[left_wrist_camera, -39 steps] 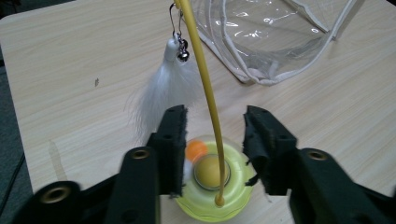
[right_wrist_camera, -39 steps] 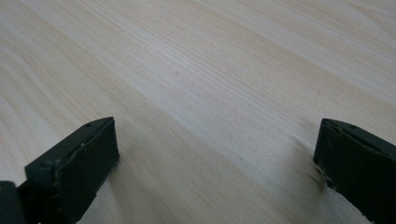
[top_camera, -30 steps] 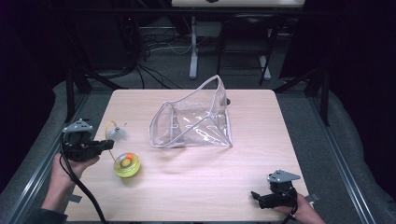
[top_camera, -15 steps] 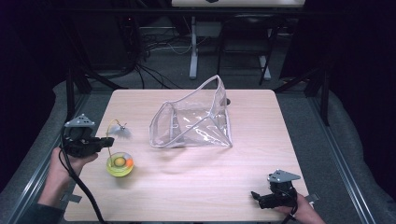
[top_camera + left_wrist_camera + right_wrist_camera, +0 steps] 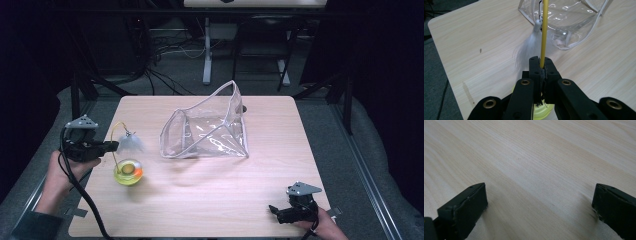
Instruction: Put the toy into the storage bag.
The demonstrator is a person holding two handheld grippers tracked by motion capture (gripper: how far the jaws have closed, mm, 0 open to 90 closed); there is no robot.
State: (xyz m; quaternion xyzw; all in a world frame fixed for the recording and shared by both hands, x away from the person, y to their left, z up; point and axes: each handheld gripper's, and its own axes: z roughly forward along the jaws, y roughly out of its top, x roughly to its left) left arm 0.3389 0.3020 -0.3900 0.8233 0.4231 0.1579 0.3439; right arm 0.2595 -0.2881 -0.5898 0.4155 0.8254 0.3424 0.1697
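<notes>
My left gripper is at the table's left edge, shut on the thin yellow stem of a small toy. The stem arches to a white feather tuft and runs down to a round yellow-green base with an orange spot. In the left gripper view the feather tuft lies just beyond the closed jaws, and the base peeks out under them. My right gripper rests open near the front right corner, its fingers wide apart over bare wood.
A clear plastic pouch with a white rim stands open at the middle back of the light wooden table, just right of the toy; it also shows as the pouch ahead of the left jaws. Cables and stand legs cover the dark floor behind.
The left gripper has drawn back slightly to the left with the stem, and the yellow-green base has shifted a little left and farther back. The right gripper has stayed still.
</notes>
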